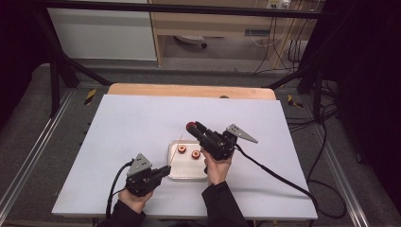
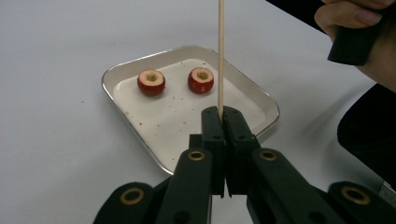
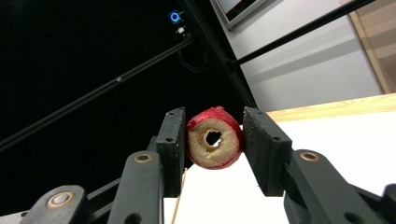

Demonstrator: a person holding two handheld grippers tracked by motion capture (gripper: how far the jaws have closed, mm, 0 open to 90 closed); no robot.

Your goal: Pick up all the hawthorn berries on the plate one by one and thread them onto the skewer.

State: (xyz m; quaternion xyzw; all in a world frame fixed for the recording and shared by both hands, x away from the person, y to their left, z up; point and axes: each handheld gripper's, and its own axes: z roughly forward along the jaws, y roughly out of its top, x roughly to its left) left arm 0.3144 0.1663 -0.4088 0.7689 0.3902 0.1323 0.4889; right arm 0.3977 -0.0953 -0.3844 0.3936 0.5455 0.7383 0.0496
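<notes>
- The left tongs (image 2: 222, 116) were seen clenched on the lower end of a thin wooden skewer (image 2: 221, 51), which stood upright from the jaw tips over the near edge of the metal tray (image 2: 261, 95).
- The right tongs (image 3: 212, 144) were closed on a cored red fruit slice (image 3: 214, 143), gripped by its red skin at both sides, with the pale cut face and its centre hole turned towards the camera on that gripper.
- In the high view the right tongs (image 1: 195, 127) were held raised above the far side of the tray (image 1: 172, 171), with the held slice (image 1: 191, 126) at their tip; the left tongs (image 1: 165, 171) sat low at the tray's near left corner.
- Two further cored pieces (image 2: 151, 82) (image 2: 201, 80) lay side by side on the tray, apart from each other and hole uppermost (crumbs were scattered around them).
- The tray rested on the white bench (image 1: 132, 127).
- Step in hand, as judged: threading of the held slice onto the skewer; slice and skewer tip were apart, so no threading had begun.
- Next move, as judged: the hole would have to be brought in line with the skewer tip and the slice pushed down along the stick, while the left tongs kept the stick steady.
- Risk noted: a slight tilt could send the tip into the flesh beside the hole, or bend the thin stick.
</notes>
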